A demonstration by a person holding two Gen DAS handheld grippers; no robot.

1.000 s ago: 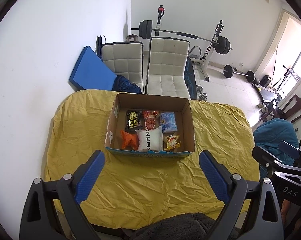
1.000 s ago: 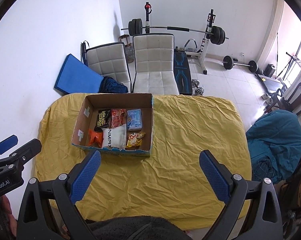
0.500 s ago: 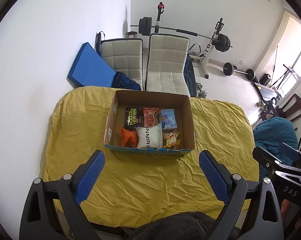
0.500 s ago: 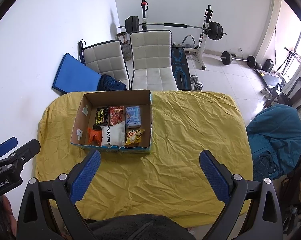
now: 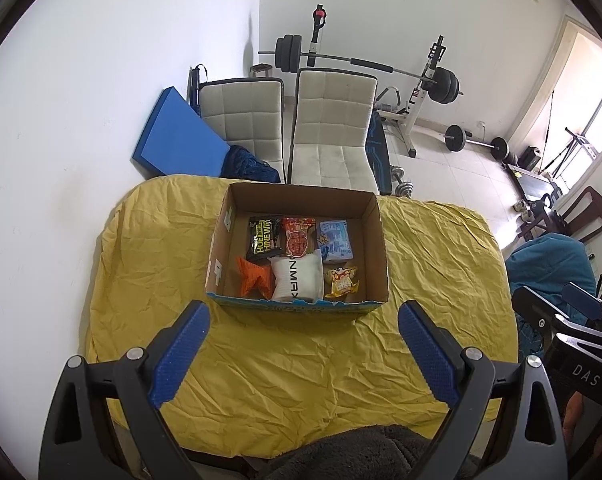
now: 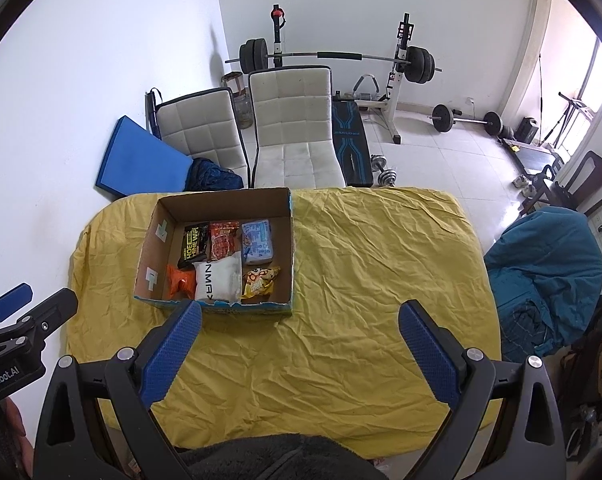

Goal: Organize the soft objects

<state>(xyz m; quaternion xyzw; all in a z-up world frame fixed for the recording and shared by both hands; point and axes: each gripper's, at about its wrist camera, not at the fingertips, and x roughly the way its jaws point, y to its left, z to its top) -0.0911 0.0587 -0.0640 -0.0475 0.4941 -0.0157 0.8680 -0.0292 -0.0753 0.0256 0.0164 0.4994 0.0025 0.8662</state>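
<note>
An open cardboard box [image 5: 375, 240] [image 6: 149, 248] stands on the yellow-covered table [image 5: 301, 368] [image 6: 373, 280]. In it lie several soft packs: a black one [image 5: 264, 238], a red one [image 5: 297, 236], a light blue one [image 5: 335, 240], an orange one [image 5: 253, 276], a white one [image 5: 297, 278] and a yellow one [image 5: 342, 281]. My left gripper [image 5: 303, 316] is open and empty, high above the table's near side. My right gripper [image 6: 299, 316] is open and empty too, to the right of the box. The left gripper also shows at the left edge of the right wrist view [image 6: 17, 320].
Two white padded chairs [image 5: 329, 132] stand behind the table, with a blue mat [image 5: 177, 140] against the wall. A barbell rack [image 5: 421, 80] stands further back. A teal-covered seat [image 6: 549, 264] is right of the table. Dark fleece [image 6: 269, 456] lies under the grippers.
Both grippers have risen and pulled back a little, so the box and table look smaller and further off. Both stay open and empty.
</note>
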